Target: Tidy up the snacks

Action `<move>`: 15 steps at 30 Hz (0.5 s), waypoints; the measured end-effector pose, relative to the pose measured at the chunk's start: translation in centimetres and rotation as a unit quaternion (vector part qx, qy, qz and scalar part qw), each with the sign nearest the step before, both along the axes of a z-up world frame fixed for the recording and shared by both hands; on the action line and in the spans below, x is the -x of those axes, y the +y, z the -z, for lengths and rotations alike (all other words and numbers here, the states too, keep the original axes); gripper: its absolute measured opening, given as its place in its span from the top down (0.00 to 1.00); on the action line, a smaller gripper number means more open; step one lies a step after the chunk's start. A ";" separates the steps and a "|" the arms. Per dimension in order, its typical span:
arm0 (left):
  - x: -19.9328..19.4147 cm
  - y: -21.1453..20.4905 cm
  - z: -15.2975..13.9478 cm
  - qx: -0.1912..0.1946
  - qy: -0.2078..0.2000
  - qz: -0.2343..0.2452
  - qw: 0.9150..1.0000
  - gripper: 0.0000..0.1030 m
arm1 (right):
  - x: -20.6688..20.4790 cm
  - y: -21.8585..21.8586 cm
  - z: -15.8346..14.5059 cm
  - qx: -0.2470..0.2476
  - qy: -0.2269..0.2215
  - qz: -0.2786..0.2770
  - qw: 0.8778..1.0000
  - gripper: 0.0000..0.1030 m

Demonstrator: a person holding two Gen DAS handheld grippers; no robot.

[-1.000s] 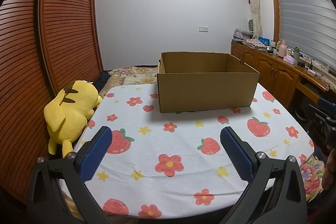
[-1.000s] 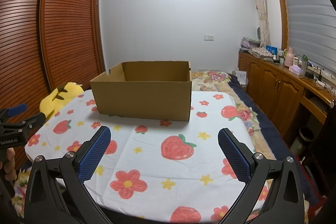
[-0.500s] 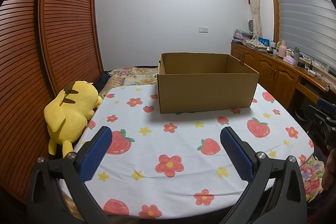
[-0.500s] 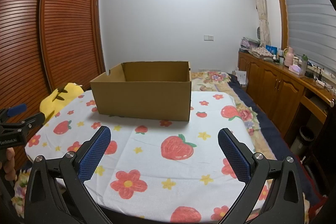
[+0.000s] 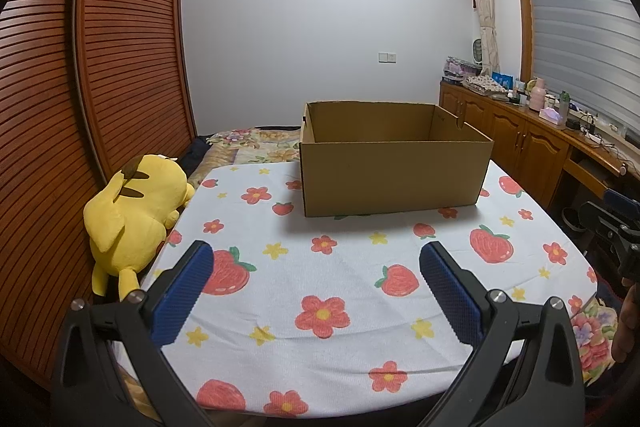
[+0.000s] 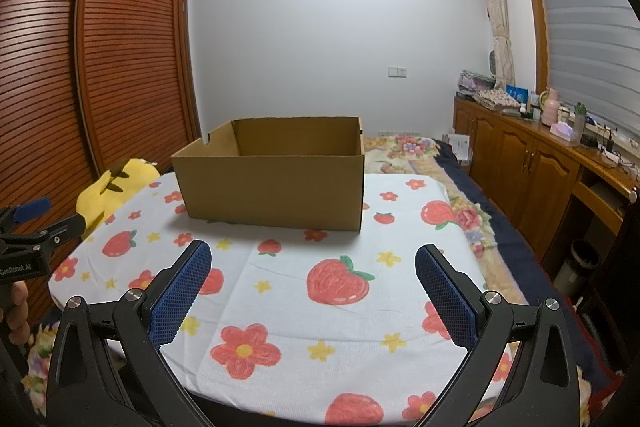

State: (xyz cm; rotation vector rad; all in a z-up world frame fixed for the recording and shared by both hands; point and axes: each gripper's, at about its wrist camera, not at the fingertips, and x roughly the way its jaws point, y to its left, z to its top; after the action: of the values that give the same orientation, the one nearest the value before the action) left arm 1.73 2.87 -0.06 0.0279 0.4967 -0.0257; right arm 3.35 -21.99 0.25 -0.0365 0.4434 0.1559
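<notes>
Nothing has moved: both grippers' ribbed blue fingers (image 5: 182, 293) (image 6: 446, 295) gape empty before the rectangular cardboard box (image 5: 394, 173).

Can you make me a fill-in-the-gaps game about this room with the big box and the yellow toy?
1. The brown cardboard box has its top ____.
2. The white cloth is printed with flowers, stars and red ____.
3. The yellow plush toy lies on the box's ____ side in both views.
4. Both the left gripper and the right gripper are ____.

Missing words: open; strawberries; left; open
</notes>
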 end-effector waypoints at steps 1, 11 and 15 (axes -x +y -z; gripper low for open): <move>0.0 0.0 0.0 0.001 0.001 0.000 1.000 0.00 | 0.0 0.0 0.0 0.000 0.000 0.000 1.000 0.00; 0.1 -0.1 -0.1 0.001 0.002 0.000 1.000 0.00 | -0.1 0.0 0.0 0.000 0.001 0.000 1.000 0.00; 0.0 -0.2 -0.1 0.002 0.002 -0.001 1.000 0.00 | -0.1 0.1 0.0 -0.001 0.001 0.000 1.000 0.00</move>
State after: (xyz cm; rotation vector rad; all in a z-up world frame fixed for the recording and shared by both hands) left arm 1.74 2.72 0.00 0.0231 0.5007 -0.0252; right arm 3.40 -21.92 0.22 -0.0346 0.4451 0.1569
